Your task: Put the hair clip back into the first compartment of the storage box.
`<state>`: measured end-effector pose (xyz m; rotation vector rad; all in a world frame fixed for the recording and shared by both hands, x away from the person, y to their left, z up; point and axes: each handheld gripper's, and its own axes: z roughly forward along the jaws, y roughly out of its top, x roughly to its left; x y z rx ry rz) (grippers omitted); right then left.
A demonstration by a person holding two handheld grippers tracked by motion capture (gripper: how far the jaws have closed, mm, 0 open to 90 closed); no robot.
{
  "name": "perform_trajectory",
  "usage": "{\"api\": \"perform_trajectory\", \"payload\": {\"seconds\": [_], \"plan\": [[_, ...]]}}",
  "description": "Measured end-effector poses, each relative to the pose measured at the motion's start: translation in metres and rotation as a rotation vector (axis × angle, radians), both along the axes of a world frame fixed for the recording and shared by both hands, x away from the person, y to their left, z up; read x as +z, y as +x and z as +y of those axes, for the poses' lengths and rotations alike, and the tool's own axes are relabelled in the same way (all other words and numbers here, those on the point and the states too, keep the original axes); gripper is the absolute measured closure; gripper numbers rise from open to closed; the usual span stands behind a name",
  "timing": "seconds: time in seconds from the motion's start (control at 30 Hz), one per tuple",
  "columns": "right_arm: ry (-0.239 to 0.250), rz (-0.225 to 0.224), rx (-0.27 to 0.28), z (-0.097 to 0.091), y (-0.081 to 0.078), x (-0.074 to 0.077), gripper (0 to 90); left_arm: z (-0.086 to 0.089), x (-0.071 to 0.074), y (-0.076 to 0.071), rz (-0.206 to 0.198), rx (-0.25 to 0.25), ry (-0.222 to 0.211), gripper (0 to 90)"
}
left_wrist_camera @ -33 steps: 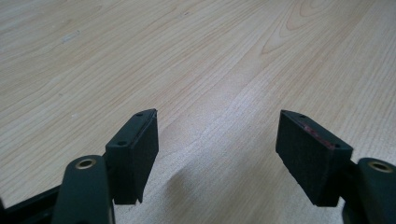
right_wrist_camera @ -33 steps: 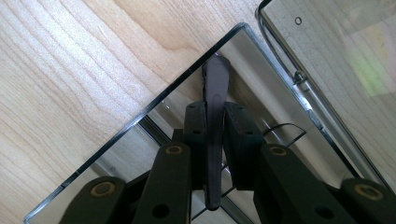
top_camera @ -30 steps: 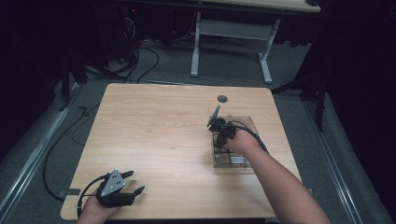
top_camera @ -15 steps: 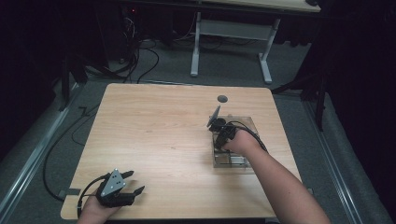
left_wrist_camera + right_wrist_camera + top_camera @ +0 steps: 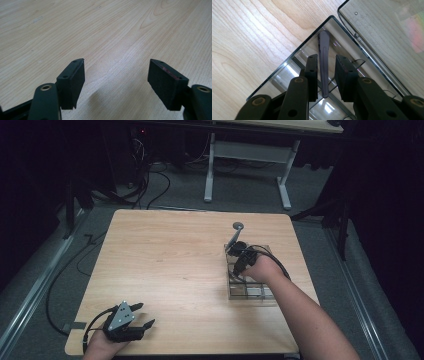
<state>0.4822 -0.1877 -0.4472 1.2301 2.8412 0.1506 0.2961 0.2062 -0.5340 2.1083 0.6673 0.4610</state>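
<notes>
- Two grippers are at the wooden table (image 5: pixel 175 255), one in each of the person's hands.
- Closest to the person, the left gripper (image 5: pixel 142 316) sits at the near left corner of the table. Its jaws are spread wide, with bare wood between them.
- Farther out on the right side, the right gripper (image 5: pixel 235 251) points down into a clear plastic box (image 5: pixel 250 292) with little sections inside.
- In the right gripper view, a thin dark purple stick (image 5: pixel 323 62) lies in the corner section of the clear plastic box. It runs straight up the gap between the two black jaws.
- The right gripper (image 5: pixel 325 75) has just been opening its jaws. They are a little way apart now, with the stick between them. The pads (image 5: pixel 343 72) do not seem to press on it.
- Past the box, a small grey round thing (image 5: pixel 238 225) lies on the table near the far edge.
</notes>
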Motion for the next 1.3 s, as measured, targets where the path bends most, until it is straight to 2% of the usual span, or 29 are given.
{"api": "perform_trajectory", "payload": {"seconds": [0.07,0.3,0.6,0.73,0.77,0.8,0.87,0.93,0.97,1.0,1.07,1.1,1.13,1.3], "plan": [[-0.004,0.001,-0.015,0.000,-0.002,0.002,72.9,0.000,0.000,0.000,0.000,0.000,0.000,30.4],[0.001,0.007,-0.013,-0.007,-0.010,0.004,74.9,0.000,0.000,0.000,0.002,0.003,-0.002,30.4],[0.021,0.005,-0.027,-0.018,-0.029,0.010,78.9,0.000,0.000,0.000,0.003,0.003,-0.003,30.3],[0.024,0.004,-0.057,-0.021,-0.044,0.012,79.4,0.000,0.000,0.000,0.004,0.002,-0.004,30.4],[0.028,-0.013,-0.010,-0.024,-0.044,0.012,79.5,0.000,0.000,0.000,0.003,0.002,-0.003,30.4],[0.036,-0.014,-0.046,-0.027,-0.054,0.012,79.8,0.000,0.000,0.000,0.003,0.002,-0.003,30.4],[0.039,-0.011,-0.048,-0.028,-0.057,0.012,79.8,0.000,0.000,0.000,0.003,0.002,-0.002,30.4],[0.041,-0.014,-0.078,-0.030,-0.068,0.013,79.8,0.000,0.000,0.000,0.004,0.002,-0.002,30.4],[0.044,-0.044,-0.012,-0.034,-0.069,0.013,80.2,0.000,0.000,0.001,0.004,0.003,-0.002,30.4],[0.059,-0.035,-0.042,-0.034,-0.075,0.014,80.2,0.000,0.000,0.001,0.002,0.002,-0.001,30.4],[0.070,-0.047,-0.035,-0.039,-0.081,0.014,80.3,0.000,0.000,0.001,0.004,0.004,-0.002,30.3],[0.071,-0.042,-0.060,-0.039,-0.085,0.014,80.3,0.000,0.000,0.001,0.005,0.004,-0.003,30.3],[0.071,-0.053,-0.045,-0.041,-0.088,0.014,80.4,0.000,0.000,0.000,0.004,0.004,-0.004,30.3],[0.136,-0.081,-0.045,-0.049,-0.109,0.012,80.2,0.000,0.000,0.000,0.001,0.005,-0.008,30.2]]}}
